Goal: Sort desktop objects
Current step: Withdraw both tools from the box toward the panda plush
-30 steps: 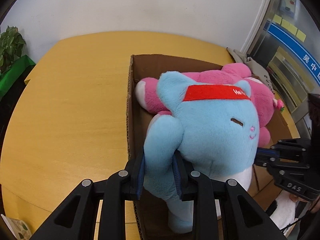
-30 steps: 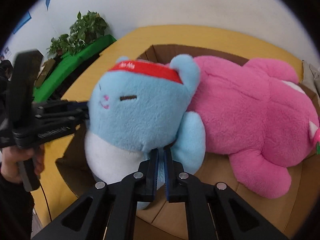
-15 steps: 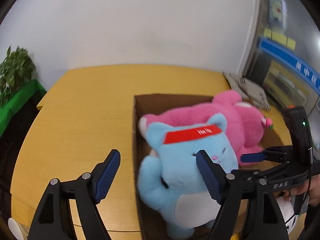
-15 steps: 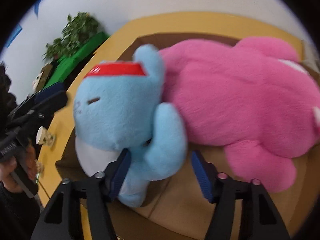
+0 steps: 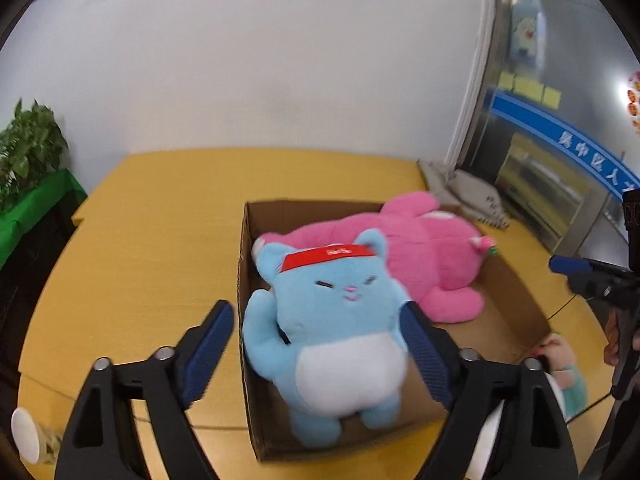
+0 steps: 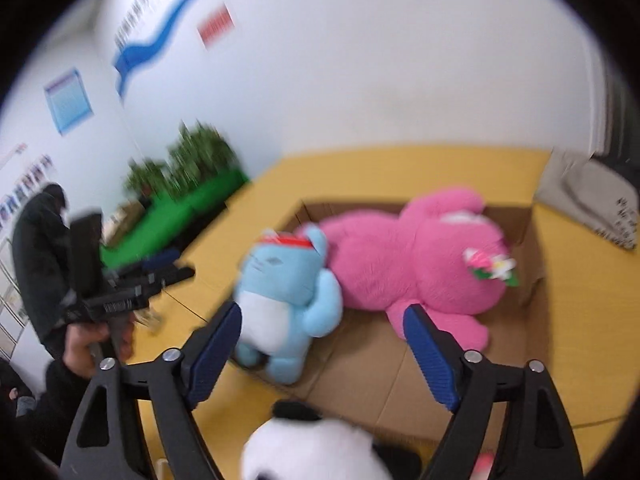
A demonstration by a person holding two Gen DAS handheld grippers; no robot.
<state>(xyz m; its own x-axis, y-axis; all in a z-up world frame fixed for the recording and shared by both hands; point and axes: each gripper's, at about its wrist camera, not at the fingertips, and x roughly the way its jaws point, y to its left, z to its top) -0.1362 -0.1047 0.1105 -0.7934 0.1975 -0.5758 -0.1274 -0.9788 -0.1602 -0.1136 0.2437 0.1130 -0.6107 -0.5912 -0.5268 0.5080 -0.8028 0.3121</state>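
Both your grippers, left gripper (image 5: 316, 352) and right gripper (image 6: 324, 344), gape empty; the light-blue plush cat with red headband (image 5: 336, 320) sits propped in the brown cardboard box (image 5: 516, 284) against the pink plush bear (image 5: 424, 256), and may, judging through blur, topple over the box's low wall.

A plain white wall (image 5: 280, 60) rises behind the yellow tabletop (image 5: 152, 240). A leafy plant (image 5: 28, 148) stands above a green surface (image 5: 36, 204). A blue-banded glass partition (image 5: 560, 152) carries yellow sticky notes (image 5: 528, 90).

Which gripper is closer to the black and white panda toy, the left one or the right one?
Right. The panda toy lies just beneath the open right gripper, outside the cardboard box. The open left gripper is at the box's other side, by the blue cat.
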